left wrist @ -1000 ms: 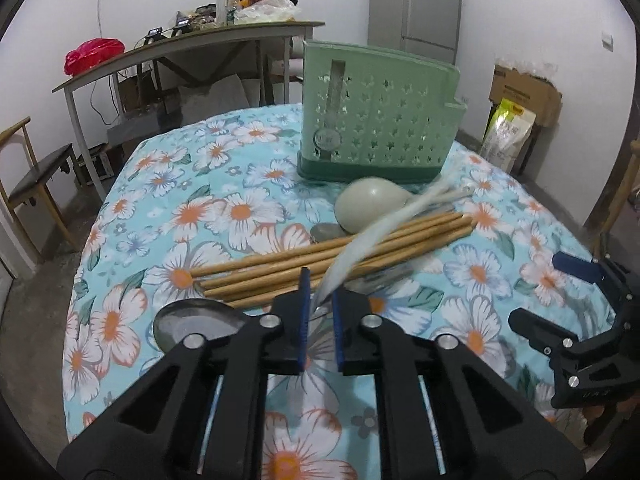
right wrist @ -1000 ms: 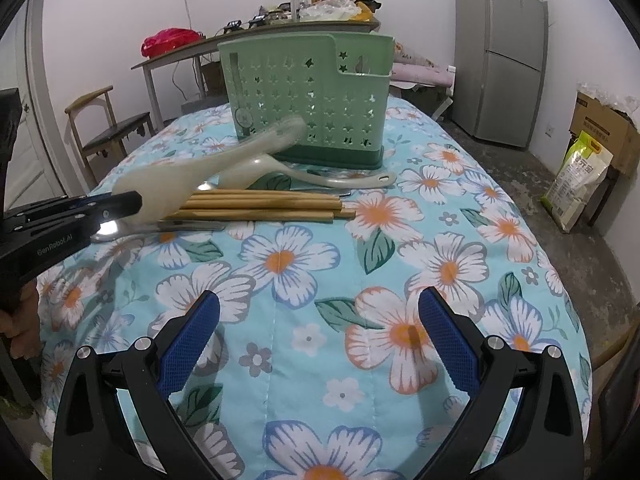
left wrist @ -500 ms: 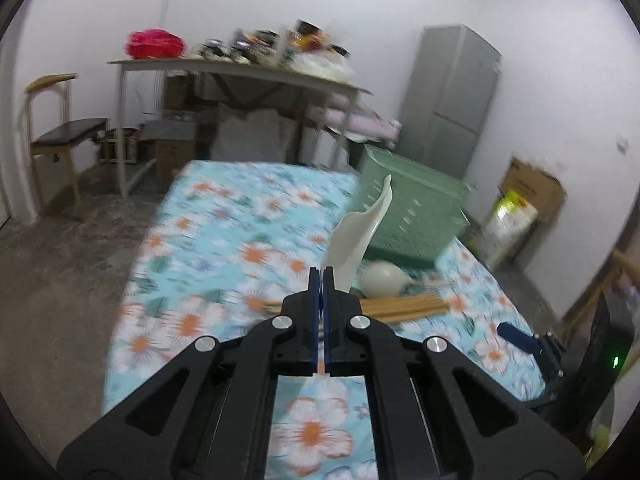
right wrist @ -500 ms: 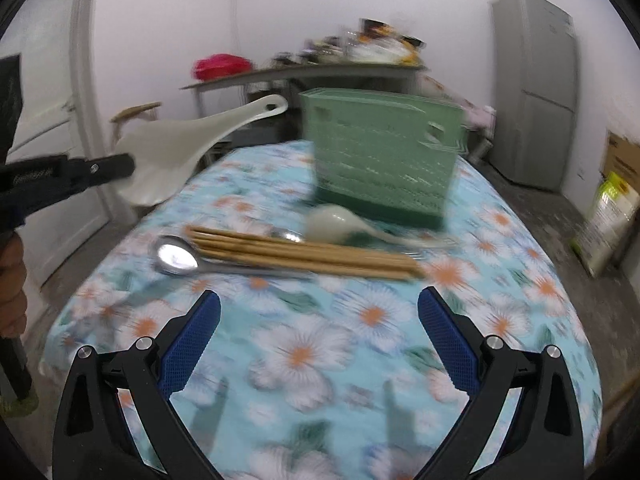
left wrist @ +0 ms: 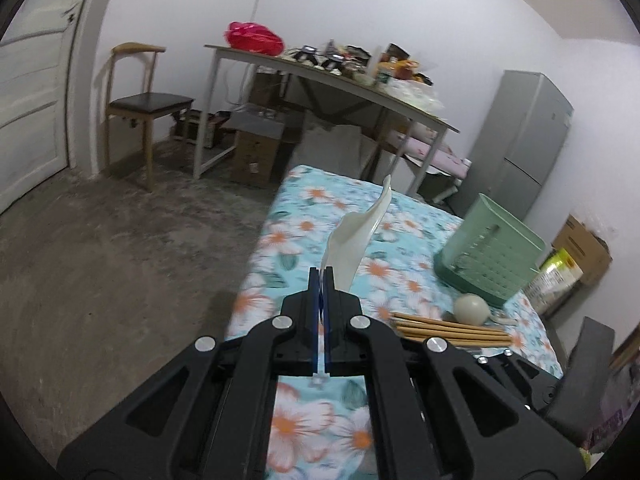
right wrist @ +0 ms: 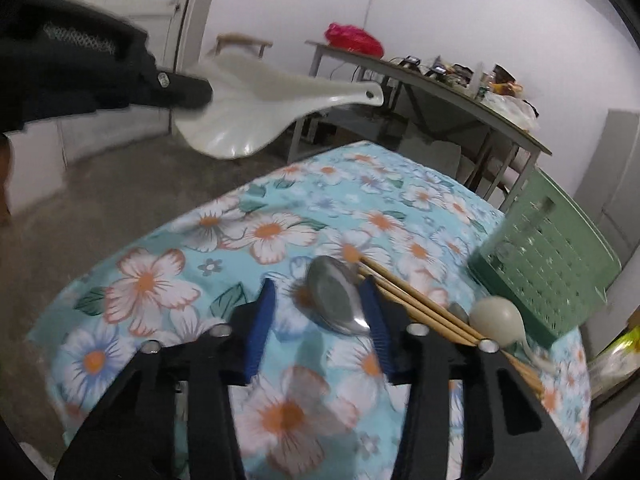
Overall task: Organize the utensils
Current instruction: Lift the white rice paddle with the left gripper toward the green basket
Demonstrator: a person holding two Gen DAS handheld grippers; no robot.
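Observation:
My left gripper (left wrist: 321, 276) is shut on a white rice paddle (left wrist: 354, 236) and holds it in the air above the table's left side; the paddle also shows in the right wrist view (right wrist: 256, 116). My right gripper (right wrist: 320, 300) is open, low over the floral tablecloth (right wrist: 240, 240), with the bowl of a metal spoon (right wrist: 336, 300) between its fingers. Bamboo chopsticks (right wrist: 420, 304) and a pale green spoon (right wrist: 496, 320) lie beside it. The green utensil basket (right wrist: 552, 256) stands at the right; it also shows in the left wrist view (left wrist: 492, 256).
A cluttered desk (left wrist: 332, 72) and a wooden chair (left wrist: 140, 96) stand behind the table. A grey fridge (left wrist: 524, 136) and cardboard boxes (left wrist: 584, 244) are at the right. Bare concrete floor (left wrist: 120, 240) lies to the left.
My left gripper lifted the white paddle off the table and swung left. My right gripper moved down and left, narrowed its opening, and now frames the metal spoon.

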